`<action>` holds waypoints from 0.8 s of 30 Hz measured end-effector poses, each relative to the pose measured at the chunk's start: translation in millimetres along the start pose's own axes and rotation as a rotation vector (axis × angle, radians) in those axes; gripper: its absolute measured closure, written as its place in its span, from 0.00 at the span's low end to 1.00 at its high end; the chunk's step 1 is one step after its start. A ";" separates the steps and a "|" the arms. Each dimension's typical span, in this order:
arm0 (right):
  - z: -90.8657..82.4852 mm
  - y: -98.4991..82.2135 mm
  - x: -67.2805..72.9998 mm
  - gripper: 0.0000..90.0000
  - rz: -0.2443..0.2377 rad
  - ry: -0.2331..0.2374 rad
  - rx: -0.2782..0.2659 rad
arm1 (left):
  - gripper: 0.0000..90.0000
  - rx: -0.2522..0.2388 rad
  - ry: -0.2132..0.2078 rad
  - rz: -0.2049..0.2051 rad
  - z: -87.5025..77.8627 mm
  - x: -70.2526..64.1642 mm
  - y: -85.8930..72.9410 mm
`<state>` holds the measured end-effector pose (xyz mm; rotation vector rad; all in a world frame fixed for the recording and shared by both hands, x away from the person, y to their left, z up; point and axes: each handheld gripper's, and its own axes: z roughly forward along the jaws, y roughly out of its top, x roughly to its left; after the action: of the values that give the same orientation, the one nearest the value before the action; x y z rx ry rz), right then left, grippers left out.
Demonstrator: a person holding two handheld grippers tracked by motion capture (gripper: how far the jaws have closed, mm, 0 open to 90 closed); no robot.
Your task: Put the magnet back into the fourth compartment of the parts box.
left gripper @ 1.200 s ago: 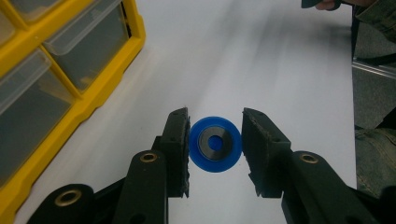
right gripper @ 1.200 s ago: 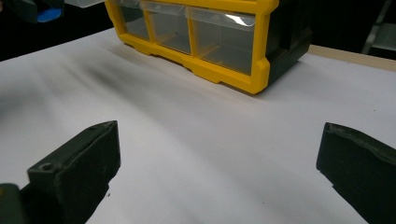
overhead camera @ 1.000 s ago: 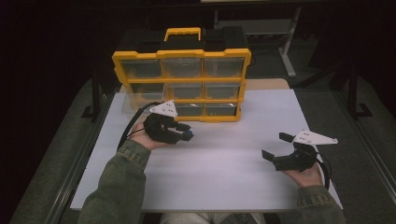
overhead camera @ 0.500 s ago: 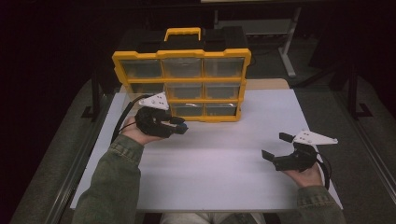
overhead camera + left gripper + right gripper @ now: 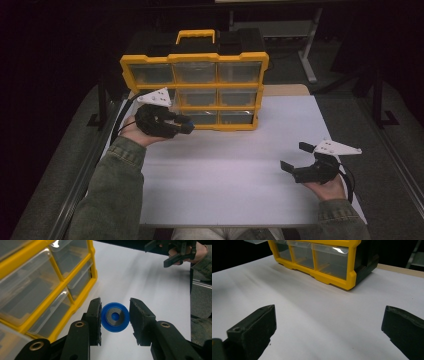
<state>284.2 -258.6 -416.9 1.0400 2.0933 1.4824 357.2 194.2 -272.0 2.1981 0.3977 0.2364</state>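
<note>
**A small blue wheel held by its rim, close to the drawer cabinet**

We take the yellow drawer cabinet [image 5: 195, 90] as our landmark. Our left gripper [image 5: 115, 319] hangs just in front of the cabinet's lower left drawers, its jaws pinching a blue disc [image 5: 115, 317] with a grey metal hub across its rim. In the high view the left gripper [image 5: 184, 126] shows raised off the white tabletop [image 5: 225, 185], just before the cabinet's bottom row. Our right gripper [image 5: 295, 160] rests well away from the cabinet, toward the near right of the tabletop, with its jaws spread wide and nothing between them.

The chief risk, as we judge it, is the grip itself. The pads meet the disc only at two narrow spots on a round edge, so a twist of the wrist or a knock could let it pivot or pop free. If it drops, a round part like this may roll across the smooth top, perhaps under the cabinet or off the edge.

The second risk is the cabinet. The clear drawers [image 5: 47, 285] all look shut from here, and pushing the loaded gripper against one could shift the disc in the pads. Opening a drawer would likely fall to our free right gripper.
</note>
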 end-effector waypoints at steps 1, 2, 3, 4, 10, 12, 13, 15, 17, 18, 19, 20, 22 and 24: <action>0.0 0.0 0.0 0.00 0.000 0.000 0.000 | 0.69 0.000 0.005 -0.002 -1.8 0.9 0.7; 0.0 0.0 0.0 0.00 0.000 0.000 0.000 | 0.69 0.000 0.005 -0.002 -1.8 0.9 0.7; -0.1 0.0 0.0 0.00 0.001 0.001 0.000 | 0.69 -0.005 0.016 -0.006 -6.5 4.1 1.8; -0.1 0.0 0.0 0.00 0.001 0.001 -0.001 | 0.69 -0.007 0.021 -0.008 -7.9 5.1 2.0; 0.2 -0.1 0.1 0.00 0.002 0.002 0.002 | 0.69 -0.021 0.040 -0.030 -20.7 17.2 5.2; 0.2 -0.1 0.1 0.00 0.001 0.002 0.001 | 0.69 -0.024 0.048 -0.036 -26.0 21.3 7.4; 0.2 -0.1 -0.1 0.00 0.002 0.001 0.001 | 0.69 -0.022 0.052 -0.034 -28.9 22.9 8.9; 0.2 -0.2 -0.3 0.00 0.004 0.000 0.002 | 0.69 -0.023 0.060 -0.033 -34.3 25.3 12.2; 0.3 -0.2 -0.2 0.00 0.003 0.000 0.003 | 0.69 -0.027 0.069 -0.031 -39.3 27.0 15.4; 0.3 -0.2 -0.2 0.00 0.002 0.000 0.002 | 0.69 -0.028 0.074 -0.029 -41.5 27.6 16.8; 0.2 -0.2 -0.2 0.00 0.003 0.001 0.002 | 0.69 -0.031 0.079 -0.030 -43.5 28.1 18.1; 0.1 -0.2 -0.2 0.00 0.003 0.001 0.001 | 0.69 -0.031 0.082 -0.030 -45.6 28.8 19.1; -0.2 -0.2 -0.3 0.00 0.004 0.000 0.001 | 0.69 -0.033 0.090 -0.031 -49.3 30.6 20.8; -0.4 -0.2 -0.3 0.00 0.004 0.000 0.001 | 0.69 -0.034 0.099 -0.034 -52.5 32.7 22.0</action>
<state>284.0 -259.2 -416.9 1.0448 2.0932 1.4837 375.9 232.0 -221.8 2.1505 0.4823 0.3316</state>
